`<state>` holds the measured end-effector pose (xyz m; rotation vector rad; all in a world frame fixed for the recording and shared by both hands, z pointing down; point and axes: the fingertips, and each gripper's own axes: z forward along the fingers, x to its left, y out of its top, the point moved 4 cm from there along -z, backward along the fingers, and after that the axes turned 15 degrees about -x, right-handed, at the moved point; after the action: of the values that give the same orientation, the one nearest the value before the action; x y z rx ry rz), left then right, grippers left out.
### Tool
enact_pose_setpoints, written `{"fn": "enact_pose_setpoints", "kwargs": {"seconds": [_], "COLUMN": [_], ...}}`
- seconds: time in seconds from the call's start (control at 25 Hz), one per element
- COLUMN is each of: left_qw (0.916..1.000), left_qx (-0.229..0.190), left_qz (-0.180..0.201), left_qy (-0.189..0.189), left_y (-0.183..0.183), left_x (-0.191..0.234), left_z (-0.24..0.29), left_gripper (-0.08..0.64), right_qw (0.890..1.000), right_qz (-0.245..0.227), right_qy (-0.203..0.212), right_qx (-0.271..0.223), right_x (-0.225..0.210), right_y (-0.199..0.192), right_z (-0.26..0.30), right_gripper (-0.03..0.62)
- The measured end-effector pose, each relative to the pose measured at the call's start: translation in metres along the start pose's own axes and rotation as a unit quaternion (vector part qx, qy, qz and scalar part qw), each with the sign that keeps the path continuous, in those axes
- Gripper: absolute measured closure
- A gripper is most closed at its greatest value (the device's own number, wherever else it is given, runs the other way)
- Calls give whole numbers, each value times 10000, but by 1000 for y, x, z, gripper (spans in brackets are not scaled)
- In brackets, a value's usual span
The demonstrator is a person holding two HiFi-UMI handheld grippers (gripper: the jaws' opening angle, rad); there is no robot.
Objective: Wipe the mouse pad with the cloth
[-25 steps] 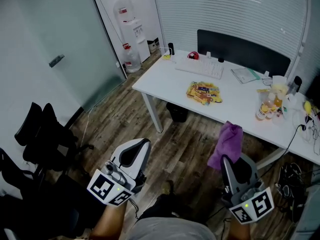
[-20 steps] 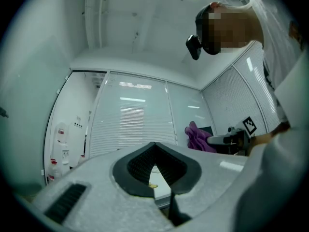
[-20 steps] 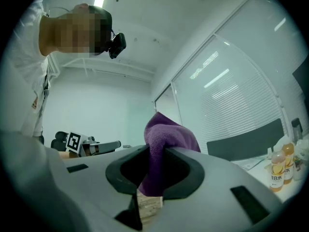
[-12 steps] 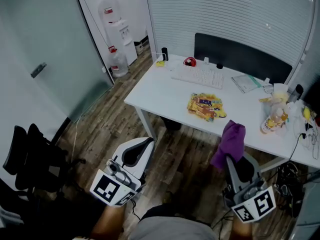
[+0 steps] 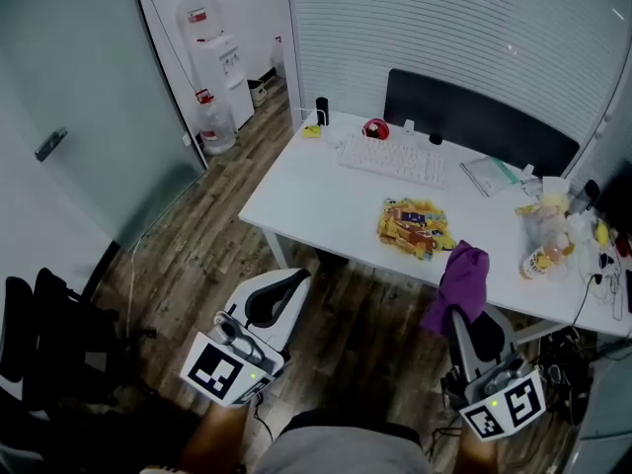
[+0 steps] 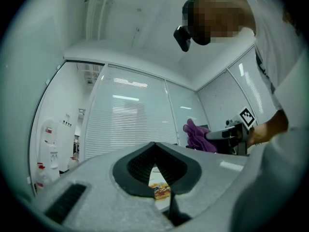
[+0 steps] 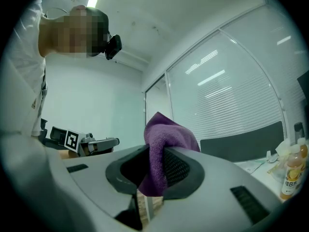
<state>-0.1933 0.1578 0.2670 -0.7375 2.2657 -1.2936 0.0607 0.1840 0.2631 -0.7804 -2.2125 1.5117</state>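
Now | left tongs (image 6: 154, 149) clenched, empty | right tongs (image 7: 155, 164) grasping purple cloth (image 7: 168, 133)

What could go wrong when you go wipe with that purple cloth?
The purple cloth is pinched by one fold in the right tool, with most of it bunched loose above, so it may slip out during rubbing. The bottle stands among clutter at the white desk's right end; a wide sweep there could probably tip it.

Purple cloth (image 5: 459, 282), bunched & upright, pinched btwn fingers (image 7: 181, 170) of right gripper (image 5: 462, 316), near desk (image 5: 316, 191) edge.
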Motion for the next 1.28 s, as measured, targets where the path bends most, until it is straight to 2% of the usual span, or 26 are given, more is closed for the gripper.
{"fn": "enact_pose_setpoints", "kwargs": {"seconds": [0.48, 0.68, 1.0, 1.28], "left_qw": [9997, 9997, 9997, 9995], "left_qx": [2, 52, 126, 217], "left_qz": [-227, -202, -82, -13], "left_qy": [-91, -143, -188, -244], "left_y": [-19, -26, -45, -74], "left_x": [30, 35, 51, 68], "left_z": [13, 25, 59, 101], "left_gripper": [549, 549, 549, 549], "right_qw": [9996, 9995, 9994, 9992], "right_qz": [-105, -96, -153, -250], "right_qy": [-250, -297, -295, -265], "right_qx": [102, 73, 6, 145], "right_x": [-8, -21, -60, -102], "right_y": [-13, -18, -26, -46], "right_z": [19, 27, 52, 78], "right_gripper": [523, 523, 523, 523]}}
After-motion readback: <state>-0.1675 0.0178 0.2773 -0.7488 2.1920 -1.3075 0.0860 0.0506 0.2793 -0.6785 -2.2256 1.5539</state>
